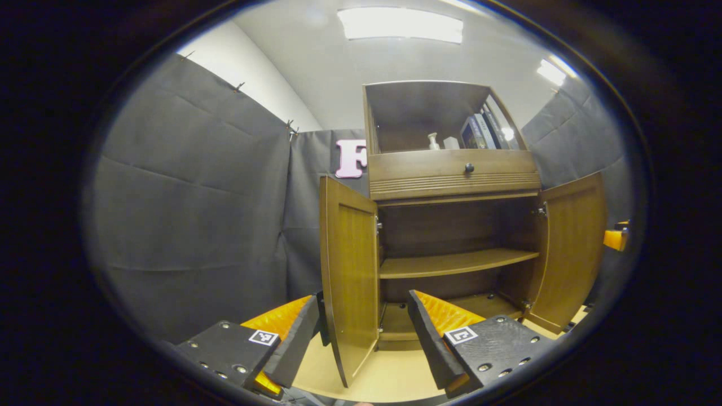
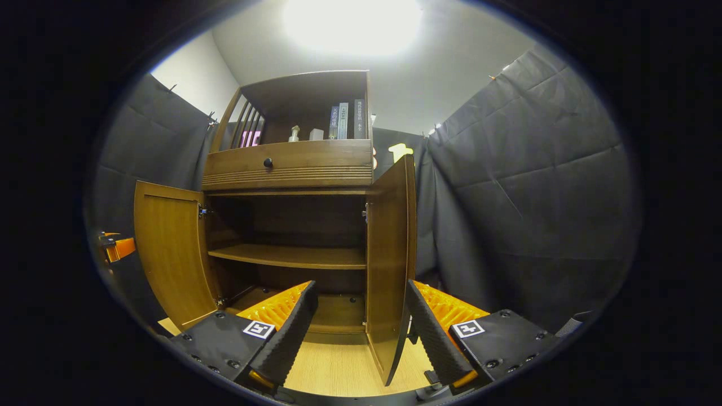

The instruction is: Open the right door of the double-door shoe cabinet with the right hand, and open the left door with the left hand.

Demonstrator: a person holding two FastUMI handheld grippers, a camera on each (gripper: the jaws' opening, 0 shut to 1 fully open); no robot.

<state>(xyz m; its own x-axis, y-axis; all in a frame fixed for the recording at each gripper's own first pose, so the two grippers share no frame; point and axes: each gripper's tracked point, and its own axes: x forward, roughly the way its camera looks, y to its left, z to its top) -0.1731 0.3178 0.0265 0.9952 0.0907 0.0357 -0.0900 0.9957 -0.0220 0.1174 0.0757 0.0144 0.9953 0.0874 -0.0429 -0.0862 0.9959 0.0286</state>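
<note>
Both brown wooden doors of the shoe cabinet point(image 1: 451, 186) stand swung out: left door point(image 1: 350, 282), right door point(image 2: 389, 254). Left claw point(image 1: 361, 332) has its fingers spread, straddling the left door's bottom edge without pressing it. Right claw point(image 2: 358, 332) likewise spread, either side of the right door's edge. Inside, a bare wooden shelf point(image 1: 451, 262); dark knob drawer point(image 2: 287, 163) above, books point(image 2: 344, 120) on top.

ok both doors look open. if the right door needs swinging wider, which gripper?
Right. The right door stands edge-on between the right gripper fingers, jaws open; the left gripper straddles the left door.
</note>
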